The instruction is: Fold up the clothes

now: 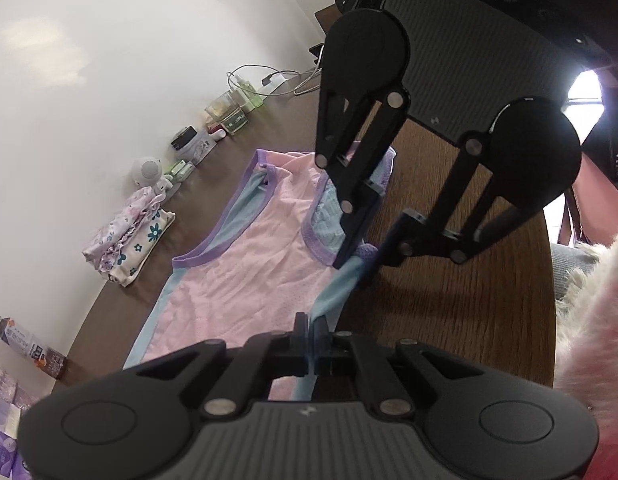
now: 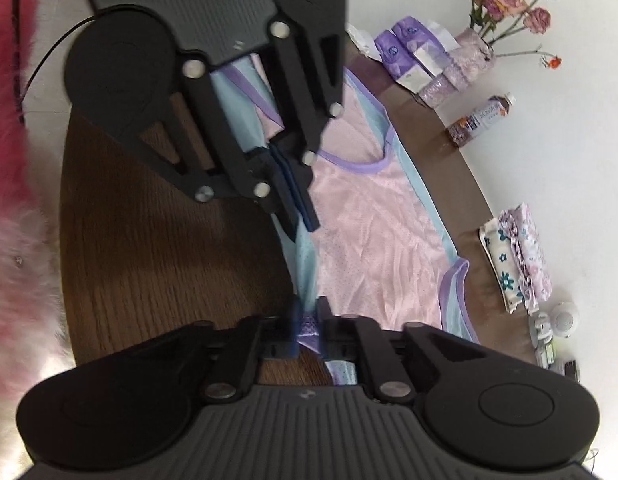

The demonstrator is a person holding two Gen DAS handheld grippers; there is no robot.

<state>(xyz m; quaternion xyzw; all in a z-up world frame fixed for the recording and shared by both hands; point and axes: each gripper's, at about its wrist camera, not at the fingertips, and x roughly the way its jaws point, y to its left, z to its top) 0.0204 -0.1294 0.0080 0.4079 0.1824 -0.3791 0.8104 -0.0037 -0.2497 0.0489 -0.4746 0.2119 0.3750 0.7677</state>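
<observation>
Vest, pink with pale blue side panels and purple trim, lay spread on the brown wooden table, its near blue edge lifted by both grippers. Left gripper: jaws pinched narrow on the blue side panel low on the vest. Right gripper: jaws closed tight on the purple trim at the armhole of the same edge. Each gripper showed in the other's camera, the two near each other along that side. Rest of the vest flat, slightly wrinkled, neckline toward the wall.

Beyond it, by the wall: a folded stack of floral clothes, a small white speaker, little jars, a white cable. A drink bottle, purple packets and a vase of dried roses stood further along. A fluffy pink sleeve showed at the table's edge.
</observation>
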